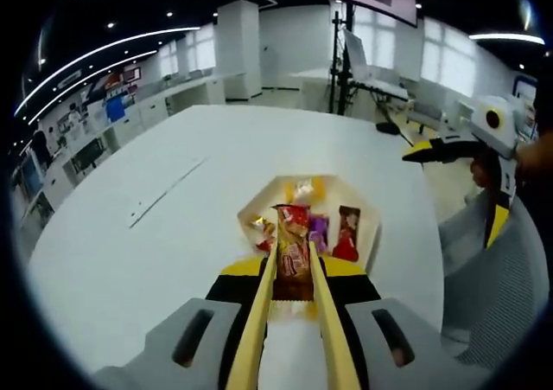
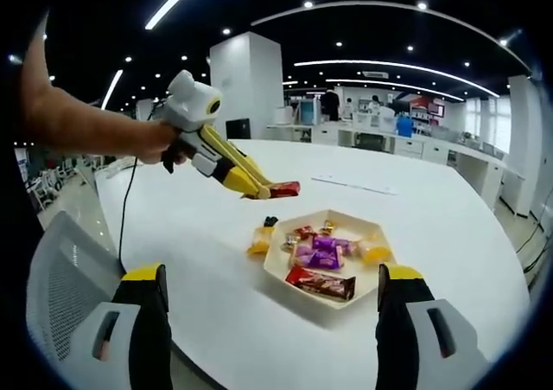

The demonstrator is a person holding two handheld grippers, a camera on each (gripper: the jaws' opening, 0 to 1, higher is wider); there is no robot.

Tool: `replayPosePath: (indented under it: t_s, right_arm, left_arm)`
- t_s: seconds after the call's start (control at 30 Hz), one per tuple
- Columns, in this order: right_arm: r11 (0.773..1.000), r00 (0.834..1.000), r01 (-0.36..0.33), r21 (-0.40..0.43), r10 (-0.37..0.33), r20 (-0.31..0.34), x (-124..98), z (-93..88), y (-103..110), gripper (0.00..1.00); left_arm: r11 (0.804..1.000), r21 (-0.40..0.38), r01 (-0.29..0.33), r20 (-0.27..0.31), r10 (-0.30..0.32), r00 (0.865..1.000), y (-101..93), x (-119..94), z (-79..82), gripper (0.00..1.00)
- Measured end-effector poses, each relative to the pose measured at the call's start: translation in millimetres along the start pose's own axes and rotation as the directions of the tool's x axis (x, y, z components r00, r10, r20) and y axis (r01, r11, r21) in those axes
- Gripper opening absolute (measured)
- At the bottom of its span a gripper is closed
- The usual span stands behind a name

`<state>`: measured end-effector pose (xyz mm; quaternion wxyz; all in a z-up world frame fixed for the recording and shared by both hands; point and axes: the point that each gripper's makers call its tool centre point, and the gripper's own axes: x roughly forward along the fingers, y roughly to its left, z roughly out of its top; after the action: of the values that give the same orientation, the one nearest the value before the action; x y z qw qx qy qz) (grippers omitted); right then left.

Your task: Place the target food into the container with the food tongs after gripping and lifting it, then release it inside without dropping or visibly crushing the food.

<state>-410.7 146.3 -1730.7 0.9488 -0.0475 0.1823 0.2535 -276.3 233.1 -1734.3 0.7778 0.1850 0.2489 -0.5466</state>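
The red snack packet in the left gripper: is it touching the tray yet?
Apart. In the right gripper view the left gripper holds the red snack packet in the air, with bare table between it and the tray.

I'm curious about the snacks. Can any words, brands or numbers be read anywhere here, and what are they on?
No text can be read.
Red snack packet held in the left gripper: print too blurred.
Wrapped snacks in the tray: print too small.
Wall signs in the background: too small to read.

The left claw (image 1: 294,273) grips a red snack (image 1: 293,245) with tongs (image 1: 324,321) above the tray (image 1: 367,226) on the desk (image 1: 173,234).
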Motion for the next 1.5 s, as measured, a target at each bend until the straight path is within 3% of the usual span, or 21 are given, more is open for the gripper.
replayPosePath:
  t_s: [0.43, 0.57, 0.63, 0.67, 0.7, 0.73, 0.77, 0.87, 1.03, 1.13, 1.23, 1.5]
  right_arm:
    - [1.000, 1.000, 0.012, -0.008, -0.012, -0.004, 0, 0.3, -2, 1.00]
    - [0.999, 0.998, 0.043, -0.024, -0.042, 0.046, -5, 9.0, -8, 1.00]
    - [1.000, 0.999, -0.025, -0.014, 0.025, 0.028, 0, 4.7, 3, 1.00]
    - [0.996, 0.996, -0.092, 0.012, 0.092, -0.015, 4, -3.6, 17, 0.99]
    - [0.997, 0.996, -0.077, 0.007, 0.077, -0.039, 4, -6.3, 15, 0.99]
    - [0.998, 1.000, -0.027, -0.057, 0.026, -0.018, 3, -1.4, 6, 0.99]
    - [0.998, 1.000, -0.009, -0.060, 0.009, 0.001, 1, 1.5, 4, 0.99]
    - [1.000, 1.000, -0.015, 0.009, 0.014, 0.008, 0, 1.2, 0, 0.99]
    - [1.000, 1.000, -0.007, -0.002, 0.007, 0.001, 0, 0.3, 1, 0.99]
    - [1.000, 0.999, -0.001, -0.016, 0.001, -0.036, 0, -6.3, -1, 0.93]
    - [1.000, 1.000, 0.002, -0.003, -0.002, -0.003, -2, -0.7, -2, 0.93]
    - [1.000, 1.000, 0.013, 0.001, -0.013, -0.004, -2, -1.3, -5, 0.92]
  left_arm:
    - [0.999, 0.036, 0.041, -0.004, -0.041, 0.999, -5.0, 24, 18.5, 0.19]
    - [0.998, 0.040, 0.051, -0.004, -0.051, 0.999, -5.7, 30, 20.4, 0.19]
    - [0.998, 0.042, 0.054, -0.005, -0.054, 0.999, -6.4, 33, 21.0, 0.19]
    - [0.998, 0.042, 0.056, -0.005, -0.055, 0.998, -6.0, 36, 21.8, 0.19]
    - [0.997, 0.043, 0.059, -0.006, -0.059, 0.998, -6.3, 37, 22.5, 0.19]
    - [0.997, 0.051, 0.055, -0.010, -0.055, 0.998, -6.7, 40, 23.7, 0.19]
    - [0.997, 0.057, 0.052, -0.015, -0.051, 0.999, -6.1, 41, 24.0, 0.19]
    - [0.997, 0.055, 0.054, -0.015, -0.054, 0.998, -4.4, 47, 26.7, 0.19]
    - [0.995, 0.069, 0.066, -0.019, -0.064, 0.998, -6.2, 55, 32.4, 0.18]
    - [0.995, 0.078, 0.068, -0.028, -0.066, 0.997, -4.4, 61, 32.9, 0.18]
    - [0.995, 0.079, 0.066, -0.035, -0.063, 0.997, -2.5, 65, 34.7, 0.18]
    - [0.996, 0.071, 0.049, -0.047, -0.046, 0.998, 7.8, 82, 41.9, 0.18]
